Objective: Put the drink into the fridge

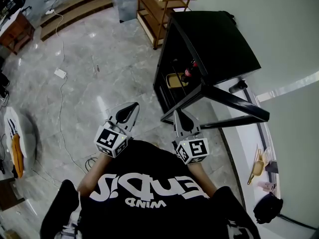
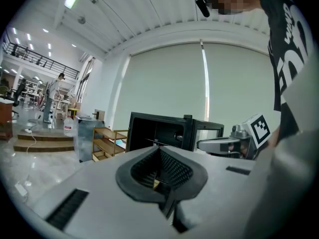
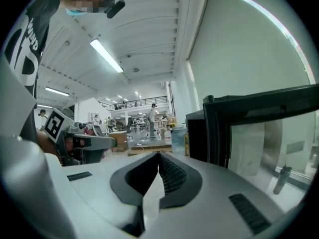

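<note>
Drink inside fridge, shelf behind

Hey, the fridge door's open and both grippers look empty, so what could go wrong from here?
1. The black-framed glass door of the black mini fridge stands open right beside the shut right gripper; a careless reach could knock it.
2. The red-capped bottle stands inside; swinging the door hard might topple it.
3. A white cable with its plug block trails across the marble floor on the left, which is a trip hazard.
</note>
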A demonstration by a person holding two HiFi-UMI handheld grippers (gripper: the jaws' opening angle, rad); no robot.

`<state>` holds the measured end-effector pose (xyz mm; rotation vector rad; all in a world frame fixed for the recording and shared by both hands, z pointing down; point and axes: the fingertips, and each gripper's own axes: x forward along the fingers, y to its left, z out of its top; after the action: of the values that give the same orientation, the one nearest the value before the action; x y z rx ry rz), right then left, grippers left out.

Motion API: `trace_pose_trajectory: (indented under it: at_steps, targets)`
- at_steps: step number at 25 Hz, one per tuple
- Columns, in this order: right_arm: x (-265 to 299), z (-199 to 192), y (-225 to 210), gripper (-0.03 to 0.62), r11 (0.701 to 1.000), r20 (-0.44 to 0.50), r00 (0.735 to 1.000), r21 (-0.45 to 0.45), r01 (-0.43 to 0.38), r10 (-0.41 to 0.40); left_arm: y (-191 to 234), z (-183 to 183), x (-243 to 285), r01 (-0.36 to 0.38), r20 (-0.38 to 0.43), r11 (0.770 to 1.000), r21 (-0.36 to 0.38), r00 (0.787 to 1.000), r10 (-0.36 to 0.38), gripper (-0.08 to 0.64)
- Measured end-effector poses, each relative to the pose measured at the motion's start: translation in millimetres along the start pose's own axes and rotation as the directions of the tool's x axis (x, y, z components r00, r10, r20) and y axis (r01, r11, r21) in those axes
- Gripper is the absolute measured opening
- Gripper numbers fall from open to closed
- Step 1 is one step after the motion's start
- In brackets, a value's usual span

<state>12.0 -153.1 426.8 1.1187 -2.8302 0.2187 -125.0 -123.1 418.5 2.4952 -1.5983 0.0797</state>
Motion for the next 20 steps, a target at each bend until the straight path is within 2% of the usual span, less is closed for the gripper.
trace_pose_trajectory:
  at_steps: [11,20]
  targets:
    - [2.4,-9.6,4.2,0.025,1.0,-0.007,1.0,0.024,0.006,-0.006,10.8,-14.7,-8.6,-0.052,-0.004,0.998,-0.038,0.999,0.051,0.008]
    - [-1.5,-14.3,3.5,0.025,0.999,-0.015,1.0,0.029,0.026,-0.026,12.7,-17.6,-13.3,-0.062,0.002,0.997,-0.047,0.998,0.063,0.008]
